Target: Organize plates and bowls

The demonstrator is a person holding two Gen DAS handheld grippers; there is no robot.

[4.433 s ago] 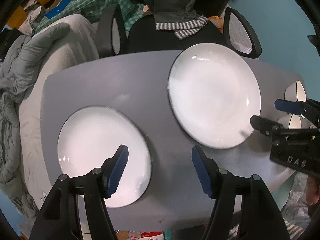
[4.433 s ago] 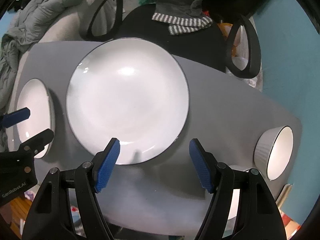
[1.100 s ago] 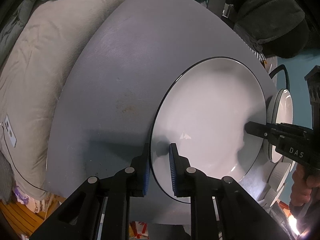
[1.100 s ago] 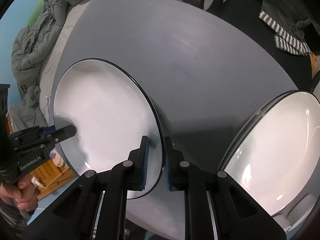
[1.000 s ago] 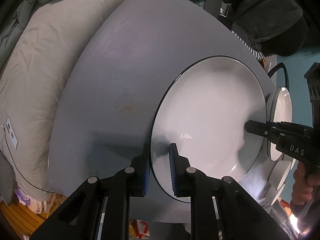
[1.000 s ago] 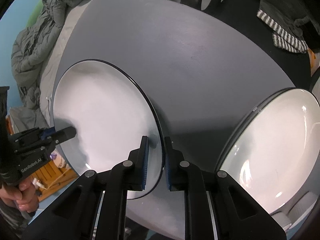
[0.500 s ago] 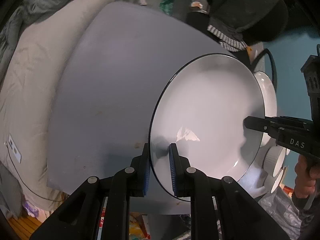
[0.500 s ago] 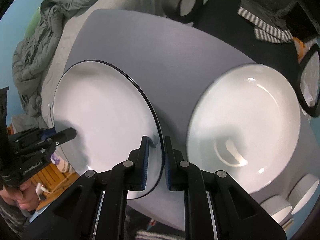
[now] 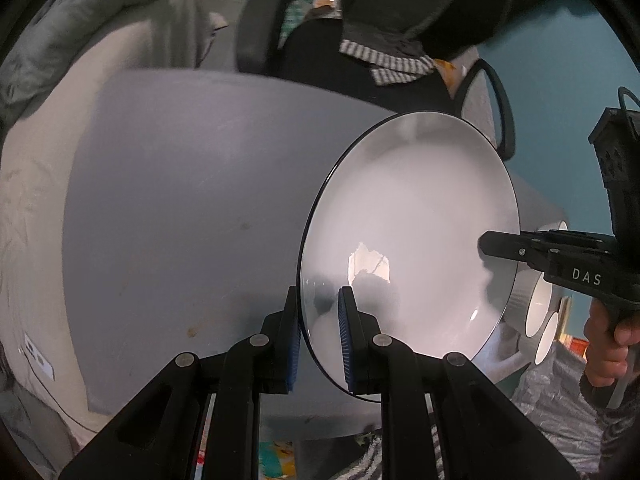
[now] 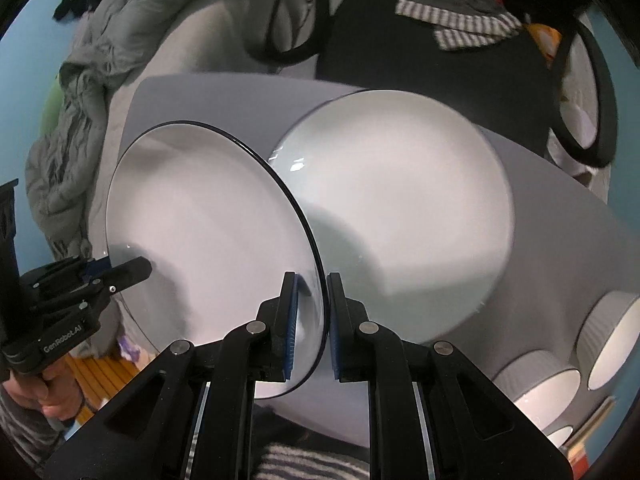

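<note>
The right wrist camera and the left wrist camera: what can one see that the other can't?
Only the right wrist view shows the second plate lying flat on the table, plus a crumpled grey blanket at the left.

Only the left wrist view shows the broad bare stretch of table and a white tag on the cushion beside it.

Both show the lifted plate, pinched on opposite edges by the left gripper and the right gripper, the ribbed bowls, and the black chair.
</note>
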